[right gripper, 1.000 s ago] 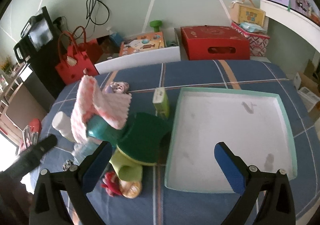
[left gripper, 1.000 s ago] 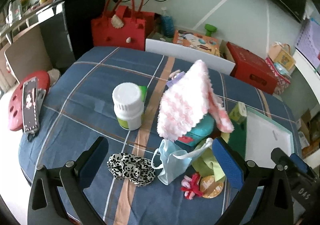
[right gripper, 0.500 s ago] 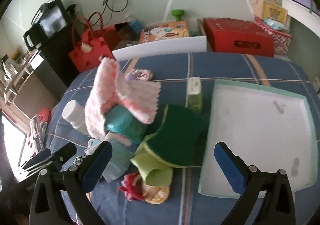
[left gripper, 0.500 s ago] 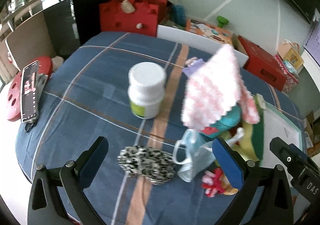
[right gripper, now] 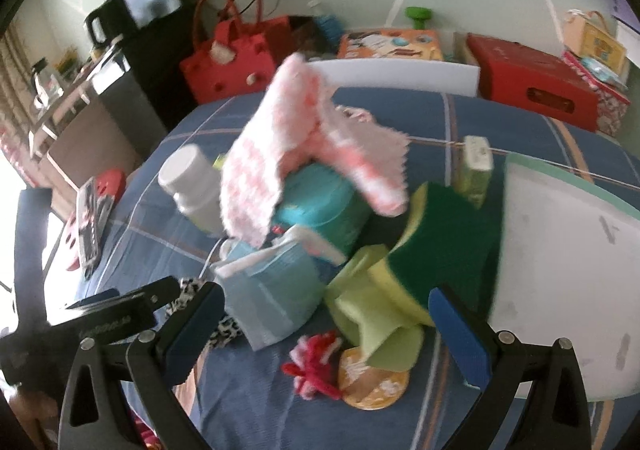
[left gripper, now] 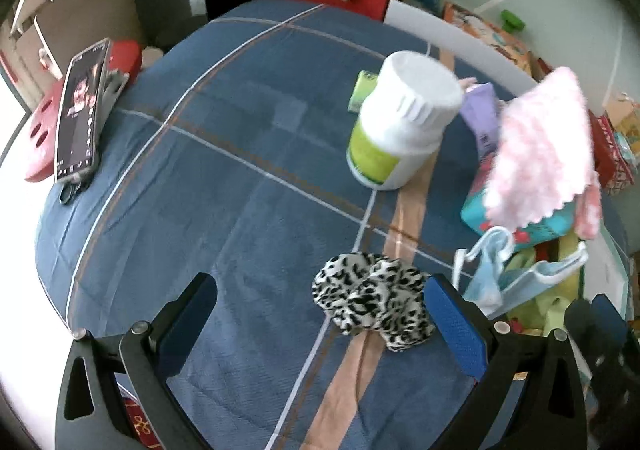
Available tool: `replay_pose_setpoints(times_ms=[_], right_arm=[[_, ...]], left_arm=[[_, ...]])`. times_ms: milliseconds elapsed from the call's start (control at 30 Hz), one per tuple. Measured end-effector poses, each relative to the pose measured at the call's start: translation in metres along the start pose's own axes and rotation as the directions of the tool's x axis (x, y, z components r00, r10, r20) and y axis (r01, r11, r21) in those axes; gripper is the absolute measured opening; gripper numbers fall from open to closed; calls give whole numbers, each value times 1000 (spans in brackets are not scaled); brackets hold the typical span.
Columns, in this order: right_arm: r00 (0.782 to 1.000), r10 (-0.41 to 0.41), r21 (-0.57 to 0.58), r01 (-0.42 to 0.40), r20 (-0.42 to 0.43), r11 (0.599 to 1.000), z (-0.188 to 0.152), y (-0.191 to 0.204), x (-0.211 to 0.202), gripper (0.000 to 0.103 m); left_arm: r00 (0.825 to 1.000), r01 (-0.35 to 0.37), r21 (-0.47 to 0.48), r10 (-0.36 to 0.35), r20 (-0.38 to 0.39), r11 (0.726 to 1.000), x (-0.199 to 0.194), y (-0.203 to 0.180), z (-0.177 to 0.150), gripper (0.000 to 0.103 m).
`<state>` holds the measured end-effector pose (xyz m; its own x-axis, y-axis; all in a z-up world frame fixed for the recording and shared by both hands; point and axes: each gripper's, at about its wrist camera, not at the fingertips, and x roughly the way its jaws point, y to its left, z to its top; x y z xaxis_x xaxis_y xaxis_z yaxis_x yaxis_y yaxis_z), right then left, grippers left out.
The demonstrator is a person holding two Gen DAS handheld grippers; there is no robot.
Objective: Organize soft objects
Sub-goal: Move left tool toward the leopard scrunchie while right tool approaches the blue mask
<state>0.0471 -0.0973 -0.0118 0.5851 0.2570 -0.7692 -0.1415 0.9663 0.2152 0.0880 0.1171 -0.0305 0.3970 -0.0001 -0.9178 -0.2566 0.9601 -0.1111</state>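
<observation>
1. The left gripper is hanging low over the blue checked desk, its jaws spread wide, because the fluffy black-and-white spotted hair scrunchie is lying just inside its right jaw.
2. The right gripper is hanging with jaws spread too, holding nothing, above the pale blue paper face mask and green sponge.
3. The white tray with a green rim is sitting beside the pile, probably for the soft things.

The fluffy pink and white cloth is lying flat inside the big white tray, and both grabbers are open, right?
Not quite. The pink and white cloth isn't in the white tray; it's draped over the teal container in the pile beside it, as the right wrist view shows. The tray holds nothing there. The rest is right: the left gripper and right gripper are both open.
</observation>
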Motion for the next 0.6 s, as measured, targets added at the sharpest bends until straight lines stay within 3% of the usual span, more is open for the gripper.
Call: replay_pose_setpoints(times_ms=[600], right_arm=[[1000, 1, -164, -1, -1, 986, -7, 39, 23, 102]], left_arm=[[998, 36, -96, -41, -54, 995, 16, 18, 2, 103]])
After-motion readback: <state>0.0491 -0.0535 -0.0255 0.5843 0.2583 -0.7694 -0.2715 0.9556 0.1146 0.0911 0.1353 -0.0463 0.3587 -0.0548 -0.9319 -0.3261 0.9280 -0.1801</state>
